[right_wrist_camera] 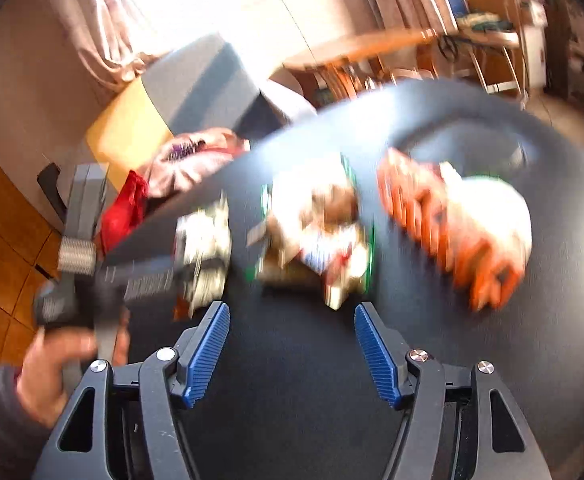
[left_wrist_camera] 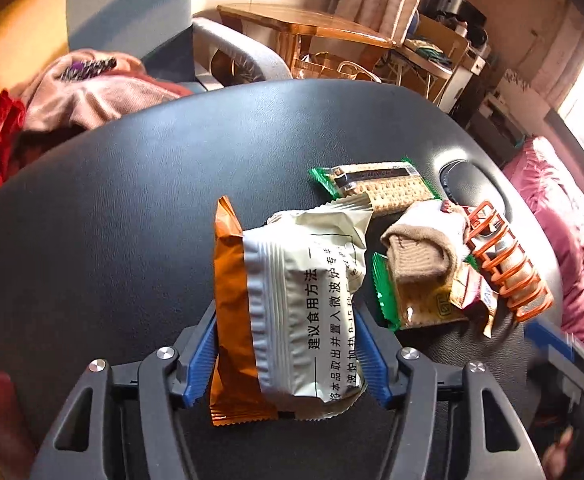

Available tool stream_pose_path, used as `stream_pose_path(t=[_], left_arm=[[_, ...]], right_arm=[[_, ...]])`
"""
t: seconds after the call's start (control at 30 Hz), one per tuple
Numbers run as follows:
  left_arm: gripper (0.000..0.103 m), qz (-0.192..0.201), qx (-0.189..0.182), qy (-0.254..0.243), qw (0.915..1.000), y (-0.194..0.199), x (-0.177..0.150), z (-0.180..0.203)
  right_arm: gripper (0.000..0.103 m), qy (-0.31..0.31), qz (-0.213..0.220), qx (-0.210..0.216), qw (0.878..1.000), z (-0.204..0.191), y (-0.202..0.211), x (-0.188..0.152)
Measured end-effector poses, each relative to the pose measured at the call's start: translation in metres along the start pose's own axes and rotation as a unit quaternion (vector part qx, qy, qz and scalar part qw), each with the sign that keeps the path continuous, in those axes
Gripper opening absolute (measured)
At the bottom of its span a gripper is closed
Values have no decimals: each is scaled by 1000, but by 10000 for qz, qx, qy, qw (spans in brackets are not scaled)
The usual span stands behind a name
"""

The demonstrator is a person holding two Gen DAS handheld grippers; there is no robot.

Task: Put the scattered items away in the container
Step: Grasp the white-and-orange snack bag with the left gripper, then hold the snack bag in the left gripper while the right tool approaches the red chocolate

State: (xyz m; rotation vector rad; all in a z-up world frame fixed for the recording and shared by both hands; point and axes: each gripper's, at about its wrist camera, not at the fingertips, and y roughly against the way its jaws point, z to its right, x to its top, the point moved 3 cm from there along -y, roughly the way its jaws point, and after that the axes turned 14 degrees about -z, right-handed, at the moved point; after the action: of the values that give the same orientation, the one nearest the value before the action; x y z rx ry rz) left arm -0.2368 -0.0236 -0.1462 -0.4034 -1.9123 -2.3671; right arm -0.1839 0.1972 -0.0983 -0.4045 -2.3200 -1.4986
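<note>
A white and orange snack packet (left_wrist_camera: 303, 264) lies on the black table (left_wrist_camera: 132, 220), between the blue pads of my left gripper (left_wrist_camera: 288, 312). The jaws stand a little wider than the packet, so the gripper is open. Beyond it lie two green-ended cracker packs (left_wrist_camera: 375, 184) (left_wrist_camera: 411, 304), a rolled beige cloth (left_wrist_camera: 415, 248) and an orange wire basket (left_wrist_camera: 503, 264). The right wrist view is blurred. My right gripper (right_wrist_camera: 292, 308) is open over bare table with nothing between its fingers, and the cracker pile (right_wrist_camera: 315, 232) and the basket (right_wrist_camera: 443, 232) are ahead of it.
A grey chair (left_wrist_camera: 228, 52) with pink clothing (left_wrist_camera: 92, 92) stands behind the table's far left edge. A wooden table (left_wrist_camera: 311, 32) and cluttered shelves are further back. A person's hand (right_wrist_camera: 52, 376) holds the left tool's handle at the table's left edge.
</note>
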Motion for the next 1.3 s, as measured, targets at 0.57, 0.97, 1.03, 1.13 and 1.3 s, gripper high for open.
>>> stream_pose_path(t=[0.57,0.97,1.03,1.13,1.3], left_arm=[[62,-74,-256,607,9978,22,-109,-9],[63,-38,-332,651,9973,41,-170,-8],[63,-20,-354,683,9970,42,-172,-8],[63,-14,-375,704,9968,42,-176,-8],[64,-8,-443,696,9966,43,-182,-10]], right_arm=[[76,997,-1134,463,9874,-25,-54,17],[76,757,-928,608,9909,-24,-22,-24],[76,722,-740,383,9939,-25,-24,-4],[77,847,-783,-48,9933,-28,-47,25],[80,983,-1269,-163,9869,-30,-80,32]])
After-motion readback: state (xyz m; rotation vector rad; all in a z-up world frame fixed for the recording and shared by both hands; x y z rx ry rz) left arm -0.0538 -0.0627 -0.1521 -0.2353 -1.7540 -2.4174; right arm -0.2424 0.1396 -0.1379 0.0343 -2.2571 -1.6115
